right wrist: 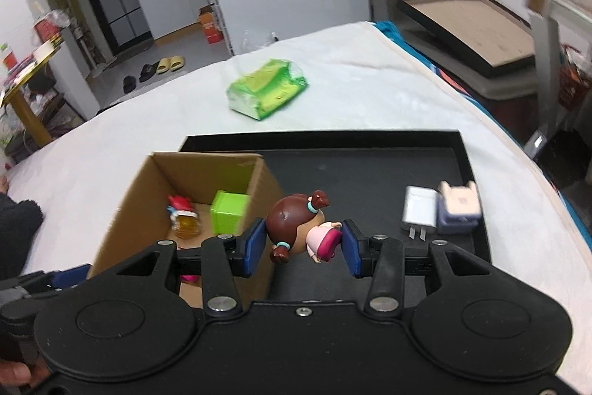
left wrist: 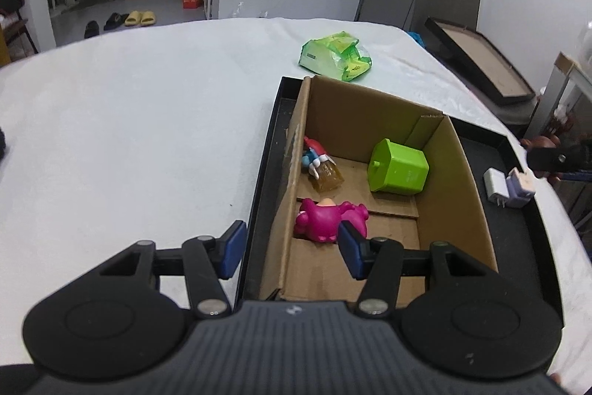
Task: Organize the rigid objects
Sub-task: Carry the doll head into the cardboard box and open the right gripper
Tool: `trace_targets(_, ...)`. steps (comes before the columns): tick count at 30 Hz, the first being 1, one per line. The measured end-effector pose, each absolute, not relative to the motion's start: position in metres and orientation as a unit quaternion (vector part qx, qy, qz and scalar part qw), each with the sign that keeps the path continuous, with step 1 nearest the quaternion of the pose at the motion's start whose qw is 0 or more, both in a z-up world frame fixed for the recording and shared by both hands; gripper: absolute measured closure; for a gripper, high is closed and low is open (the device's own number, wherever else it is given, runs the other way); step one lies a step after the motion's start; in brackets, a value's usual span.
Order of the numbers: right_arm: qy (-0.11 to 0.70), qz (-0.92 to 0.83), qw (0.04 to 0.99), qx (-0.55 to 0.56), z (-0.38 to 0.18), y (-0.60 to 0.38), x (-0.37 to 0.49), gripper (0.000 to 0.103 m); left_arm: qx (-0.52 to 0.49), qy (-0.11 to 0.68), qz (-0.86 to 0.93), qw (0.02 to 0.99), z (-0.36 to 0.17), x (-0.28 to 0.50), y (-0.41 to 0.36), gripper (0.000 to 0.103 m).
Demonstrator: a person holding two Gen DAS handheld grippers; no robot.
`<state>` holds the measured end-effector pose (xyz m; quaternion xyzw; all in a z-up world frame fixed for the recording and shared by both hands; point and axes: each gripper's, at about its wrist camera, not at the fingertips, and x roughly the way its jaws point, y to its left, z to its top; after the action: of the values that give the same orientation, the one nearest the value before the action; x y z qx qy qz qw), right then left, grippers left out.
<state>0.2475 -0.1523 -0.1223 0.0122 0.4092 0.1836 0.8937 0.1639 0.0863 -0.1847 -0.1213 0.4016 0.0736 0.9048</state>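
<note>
A cardboard box (left wrist: 462, 180) stands in a black tray (left wrist: 518, 247). In it lie a pink bear toy (left wrist: 325, 217), a green cube container (left wrist: 397, 167) and a small red-blue figure on an amber block (left wrist: 322, 165). My left gripper (left wrist: 292, 247) is open and empty, straddling the box's left wall. My right gripper (right wrist: 305, 245) is shut on a brown-haired doll figure (right wrist: 299, 228), held above the tray (right wrist: 370, 173) beside the box's right wall (right wrist: 259, 180). A white charger (right wrist: 418, 211) and a lavender charger (right wrist: 458, 206) lie on the tray.
A green tissue pack (left wrist: 336, 56) lies on the white bed beyond the tray; it also shows in the right wrist view (right wrist: 266, 93). A framed board (right wrist: 466, 24) leans at the right. Bare bed surface (left wrist: 129, 117) spreads to the left.
</note>
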Motion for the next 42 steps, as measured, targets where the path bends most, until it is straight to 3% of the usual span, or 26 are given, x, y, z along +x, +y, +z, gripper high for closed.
trace_targets(8, 0.402, 0.218, 0.888, -0.042, -0.111, -0.082, 0.243, 0.06, -0.185, 0.397, 0.051, 0.898, -0.192, 0.159, 0.108, 0.056)
trace_targets(16, 0.403, 0.244, 0.875, -0.111, -0.12, -0.021, 0.236, 0.06, -0.199, 0.401, 0.034, 0.894, -0.201, 0.16, 0.116, 0.086)
trace_targets(29, 0.402, 0.228, 0.878, -0.123, -0.117, 0.007, 0.245, 0.059, -0.214, 0.395, 0.014, 0.893, -0.207, 0.159, 0.125, 0.085)
trace_targets(33, 0.39, 0.212, 0.888, -0.118, -0.11, 0.005, 0.249, 0.052, -0.213, 0.393, 0.009, 0.895, -0.208, 0.159, 0.126, 0.085)
trace_targets(42, 0.395, 0.199, 0.89, -0.112, -0.116, -0.018, 0.24, 0.048, -0.205, 0.393, 0.008, 0.896, -0.208, 0.16, 0.124, 0.085)
